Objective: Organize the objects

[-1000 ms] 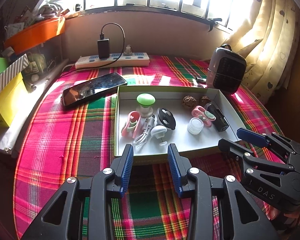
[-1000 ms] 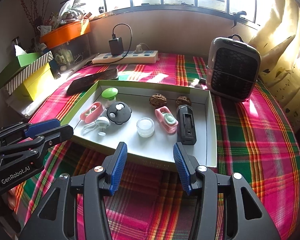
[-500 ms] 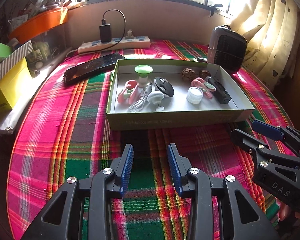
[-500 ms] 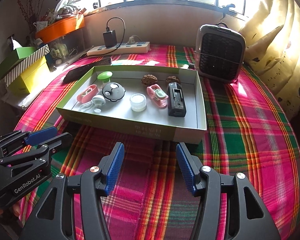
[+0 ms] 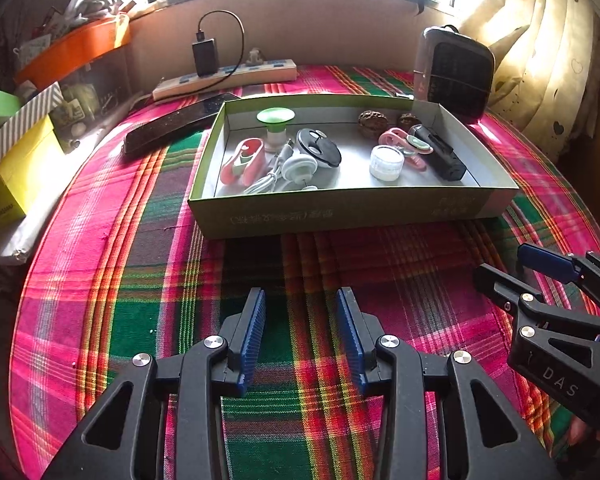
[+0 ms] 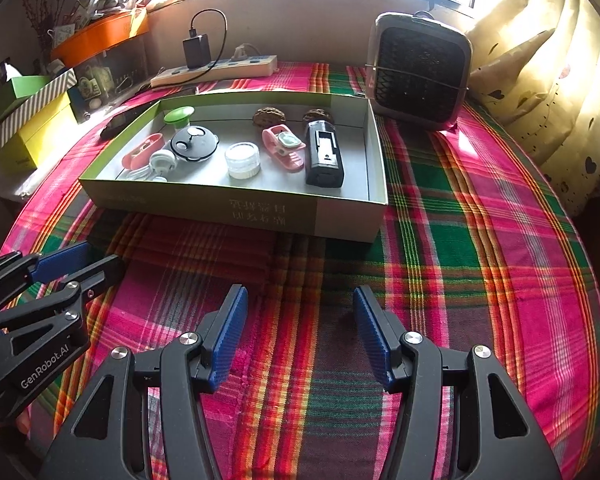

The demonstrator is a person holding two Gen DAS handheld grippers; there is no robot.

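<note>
A shallow green cardboard box (image 5: 352, 212) (image 6: 236, 210) stands on the plaid cloth. It holds several small things: a pink clip (image 5: 242, 160), a white cable (image 5: 266, 180), a green-topped knob (image 5: 275, 118), a black round case (image 6: 194, 144), a clear little jar (image 6: 242, 159), a pink tape holder (image 6: 282, 146), a black rectangular device (image 6: 324, 156) and two walnuts (image 6: 269, 116). My left gripper (image 5: 300, 320) and my right gripper (image 6: 300, 320) are both open and empty, low over the cloth in front of the box.
A black phone (image 5: 176, 122) lies left of the box. A power strip (image 5: 228, 76) with a charger lies at the back wall. A small heater (image 6: 420, 76) stands at the back right. Yellow and green boxes (image 5: 16, 168) sit at the left, a curtain (image 6: 560, 80) at the right.
Both grippers have drawn back from over the box towards the near side of the table. The box and its contents have not moved.
</note>
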